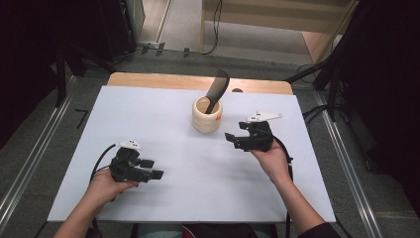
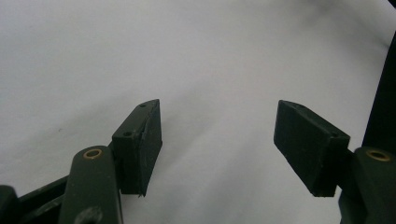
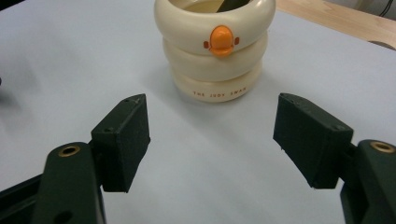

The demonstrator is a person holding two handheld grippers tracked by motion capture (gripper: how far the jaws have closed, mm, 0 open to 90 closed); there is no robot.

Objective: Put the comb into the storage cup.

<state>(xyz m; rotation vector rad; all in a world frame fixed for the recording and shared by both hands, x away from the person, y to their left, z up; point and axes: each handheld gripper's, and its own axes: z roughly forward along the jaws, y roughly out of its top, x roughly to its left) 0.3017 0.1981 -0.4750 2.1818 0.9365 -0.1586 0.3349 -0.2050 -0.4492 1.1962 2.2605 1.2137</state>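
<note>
Step in hand: we judge that we are bringing the right gripper (image 1: 233,138) toward the cream duck-faced holder (image 1: 207,114).
Holder: it stands upright on the white table (image 1: 163,119), ahead of the right gripper and apart from it; a black comb (image 1: 217,89) leans in it.
Right jaws: wide apart, nothing between them.
Left gripper (image 1: 152,168): it hovers over bare table, well apart from the holder, jaws wide and empty.
Doing it well: we should centre the holder between the pads (image 3: 122,140), come in level, and clear the comb.
Risk: a one-sided touch could tip the holder.
</note>
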